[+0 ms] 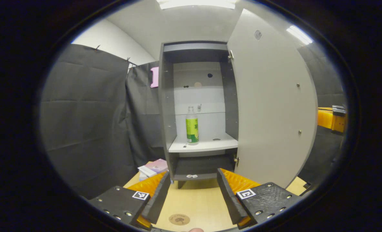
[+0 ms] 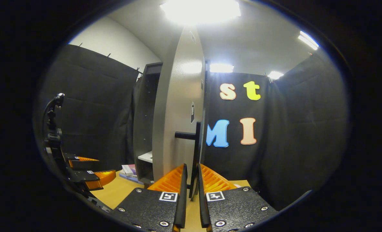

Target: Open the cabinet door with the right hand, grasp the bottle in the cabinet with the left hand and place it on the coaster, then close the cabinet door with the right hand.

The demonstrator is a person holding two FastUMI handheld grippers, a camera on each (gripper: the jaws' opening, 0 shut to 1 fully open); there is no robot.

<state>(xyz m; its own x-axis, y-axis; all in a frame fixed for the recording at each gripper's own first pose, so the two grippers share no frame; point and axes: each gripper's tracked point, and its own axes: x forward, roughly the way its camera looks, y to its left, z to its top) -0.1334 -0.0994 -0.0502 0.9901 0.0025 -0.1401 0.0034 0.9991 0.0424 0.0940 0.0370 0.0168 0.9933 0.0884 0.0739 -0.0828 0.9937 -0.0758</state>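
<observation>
Cabinet door (image 1: 271, 106) swung open, bottle (image 1: 192, 125) upright on the cabinet shelf (image 1: 207, 145).

In the left gripper view the left hand-held gripper (image 1: 193, 188) is held wide apart and empty above the tabletop (image 1: 194, 199), the bottle seen at 12 o'clock beyond it and the coaster (image 1: 179, 219) at 6 o'clock. In the right gripper view the right hand-held gripper (image 2: 191, 190) is narrowed around the black door handle (image 2: 196, 151); firm contact cannot be told.
</observation>
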